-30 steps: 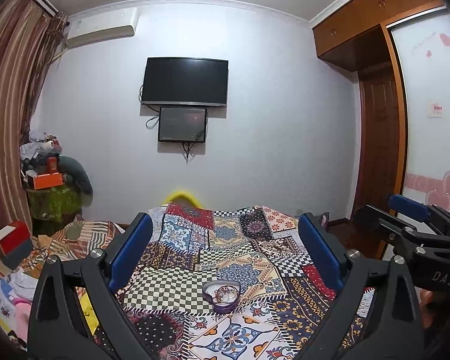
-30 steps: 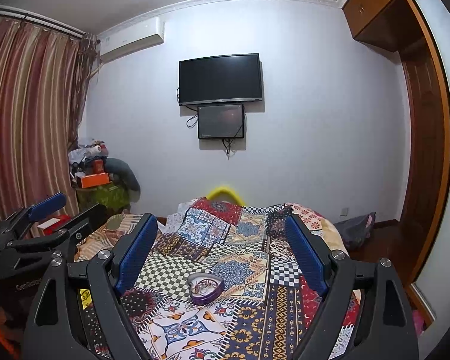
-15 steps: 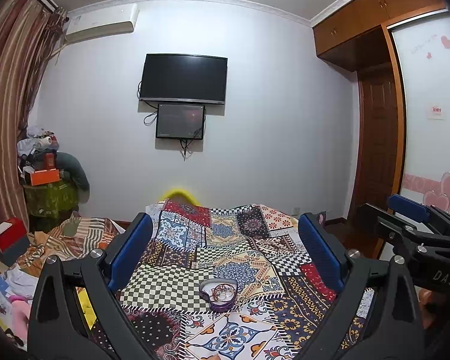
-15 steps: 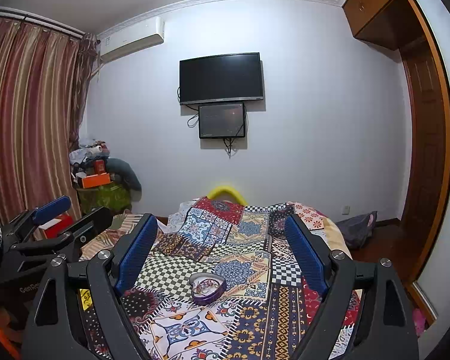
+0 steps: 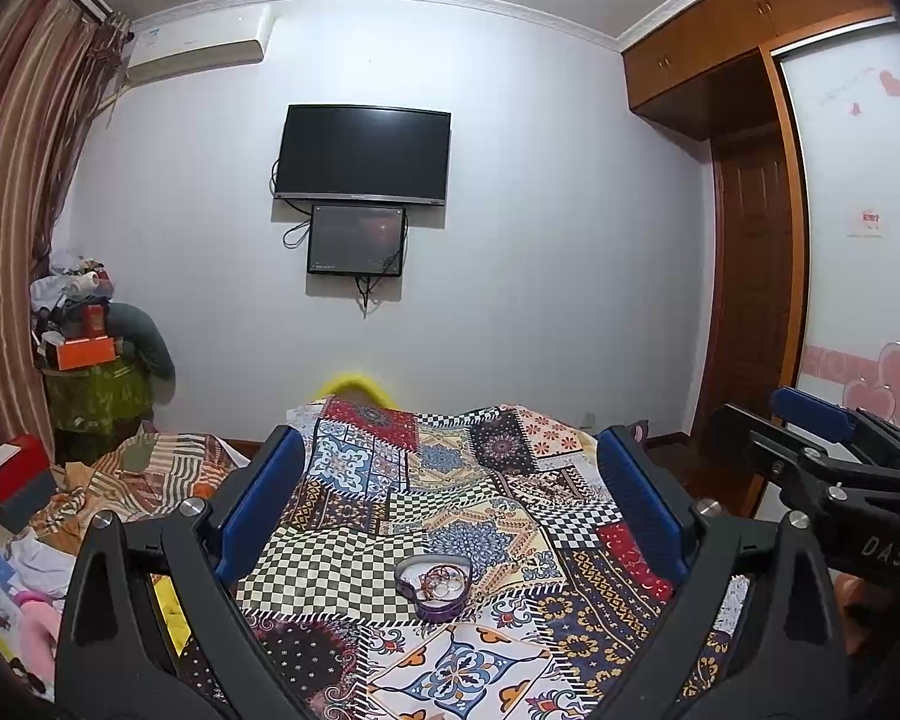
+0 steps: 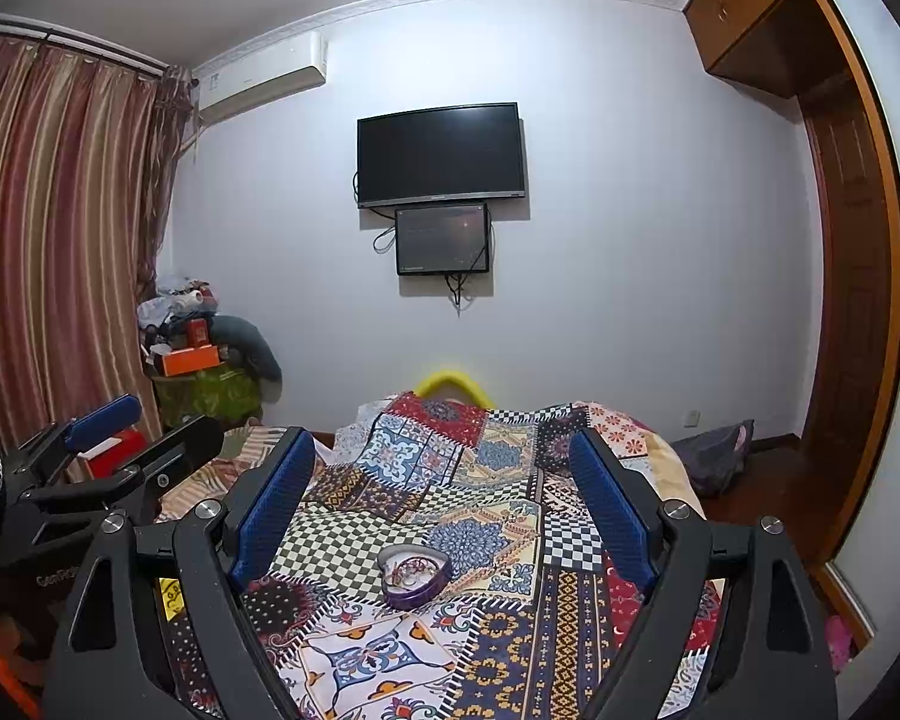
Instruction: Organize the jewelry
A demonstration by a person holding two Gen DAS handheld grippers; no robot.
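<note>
A purple heart-shaped dish (image 5: 435, 585) holding several rings and bangles sits on the patchwork bed cover (image 5: 450, 480). It also shows in the right wrist view (image 6: 414, 575). My left gripper (image 5: 450, 498) is open and empty, held above the bed with the dish below and between its blue fingers. My right gripper (image 6: 441, 492) is open and empty, likewise above the dish. The right gripper shows at the right edge of the left wrist view (image 5: 822, 450); the left gripper shows at the left of the right wrist view (image 6: 108, 456).
A wall TV (image 5: 363, 156) with a smaller screen under it hangs beyond the bed. A cluttered green stand (image 5: 96, 384) and striped curtains (image 6: 60, 252) are at the left. A wooden wardrobe and door (image 5: 750, 276) stand at the right.
Both grippers have tilted up slightly, so the bed and dish sit a little lower in view. Jaws stayed open and nothing was picked up.
</note>
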